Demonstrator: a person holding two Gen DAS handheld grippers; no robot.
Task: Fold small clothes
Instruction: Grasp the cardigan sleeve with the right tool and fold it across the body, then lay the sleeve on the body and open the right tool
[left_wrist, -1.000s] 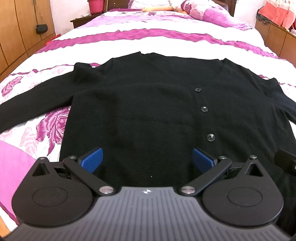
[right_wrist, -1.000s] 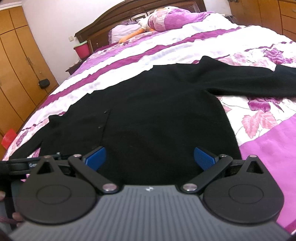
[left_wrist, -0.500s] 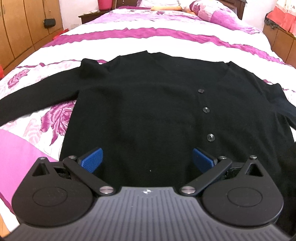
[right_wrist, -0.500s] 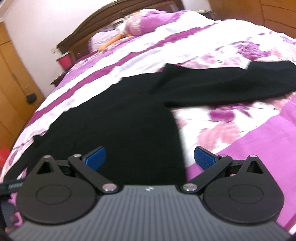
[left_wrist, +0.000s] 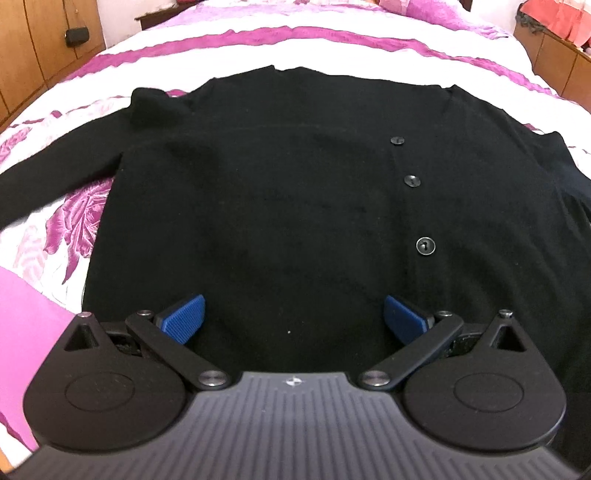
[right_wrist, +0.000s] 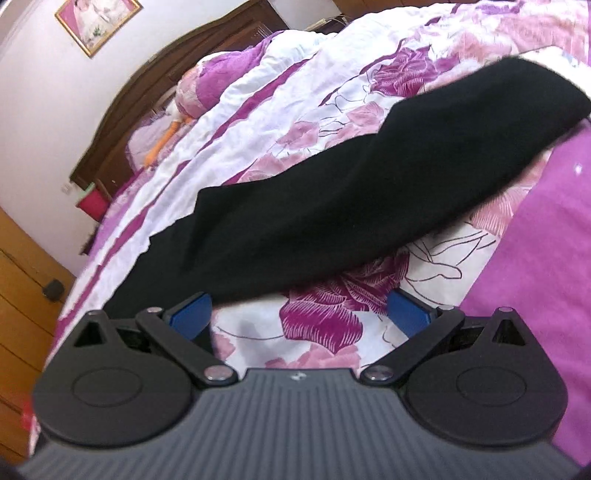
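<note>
A black buttoned cardigan (left_wrist: 280, 192) lies flat on the bed, front up, sleeves spread to both sides. Three dark buttons (left_wrist: 425, 246) run down its right half. My left gripper (left_wrist: 293, 317) hovers open over the cardigan's lower hem, nothing between its blue pads (left_wrist: 183, 317). In the right wrist view the cardigan's right sleeve (right_wrist: 388, 177) stretches away to the upper right over the floral cover. My right gripper (right_wrist: 299, 310) is open just short of that sleeve near the armpit, holding nothing.
The bed has a white and purple floral cover (right_wrist: 317, 325) with a plain pink band (right_wrist: 535, 258) at the near edge. Pillows and a wooden headboard (right_wrist: 122, 96) lie far off. Wooden wardrobes (left_wrist: 44, 37) stand on the left, a side cabinet (left_wrist: 554, 55) on the right.
My right gripper has swung right, from over the cardigan's body to its right sleeve, and tilted. My left gripper has dropped slightly closer to the hem. Both have stayed open.
</note>
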